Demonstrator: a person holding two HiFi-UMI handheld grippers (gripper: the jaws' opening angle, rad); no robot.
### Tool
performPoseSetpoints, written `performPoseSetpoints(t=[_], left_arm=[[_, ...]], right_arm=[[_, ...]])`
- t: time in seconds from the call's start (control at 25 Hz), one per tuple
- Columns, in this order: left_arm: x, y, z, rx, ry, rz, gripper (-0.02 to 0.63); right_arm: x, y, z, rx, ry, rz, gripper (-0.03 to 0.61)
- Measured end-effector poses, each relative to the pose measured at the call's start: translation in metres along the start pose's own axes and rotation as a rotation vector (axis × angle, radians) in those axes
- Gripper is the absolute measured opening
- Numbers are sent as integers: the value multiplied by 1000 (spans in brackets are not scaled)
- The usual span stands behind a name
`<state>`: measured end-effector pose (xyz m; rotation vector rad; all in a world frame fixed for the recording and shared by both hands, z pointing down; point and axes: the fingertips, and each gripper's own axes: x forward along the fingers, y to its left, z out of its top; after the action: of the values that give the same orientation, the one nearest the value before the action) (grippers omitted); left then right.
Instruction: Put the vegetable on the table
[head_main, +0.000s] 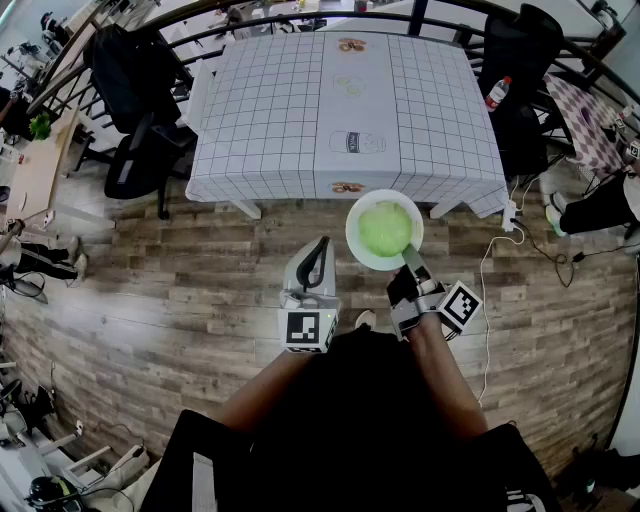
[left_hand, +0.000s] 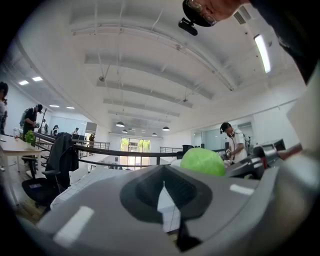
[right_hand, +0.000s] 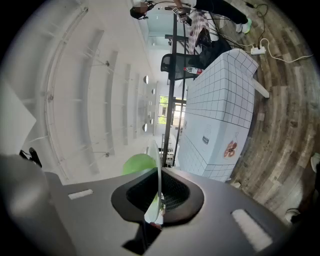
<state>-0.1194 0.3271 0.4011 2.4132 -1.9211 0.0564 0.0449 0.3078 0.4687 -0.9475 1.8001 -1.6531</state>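
A round pale-green vegetable lies on a white plate, held over the wooden floor just short of the table's near edge. My right gripper is shut on the plate's near rim. In the right gripper view the plate stands edge-on between the jaws of the right gripper, with the vegetable to its left. My left gripper hovers left of the plate, shut and holding nothing. In the left gripper view, the left gripper shows the vegetable beyond it at the right. The table wears a white checked cloth.
Dark office chairs stand at the table's left and right. A bottle sits by the right chair. A power strip with a white cable lies on the floor at the right. A curved black railing runs behind the table.
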Motion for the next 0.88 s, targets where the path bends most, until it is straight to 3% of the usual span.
performPoseSetpoints(t=[0.52, 0.64, 0.76, 0.88], left_arm=[[5, -31, 10, 40, -19, 66, 6], [-17, -48, -21, 50, -58, 93, 6], [-41, -67, -57, 102, -151, 128, 6], [-20, -61, -32, 91, -107, 140, 6]], right_arm=[[-25, -4, 32, -24, 38, 30, 8], [-49, -37, 29, -65, 49, 55, 8], [-68, -76, 27, -106, 52, 146, 8], [-58, -56, 48, -84, 62, 103, 8]])
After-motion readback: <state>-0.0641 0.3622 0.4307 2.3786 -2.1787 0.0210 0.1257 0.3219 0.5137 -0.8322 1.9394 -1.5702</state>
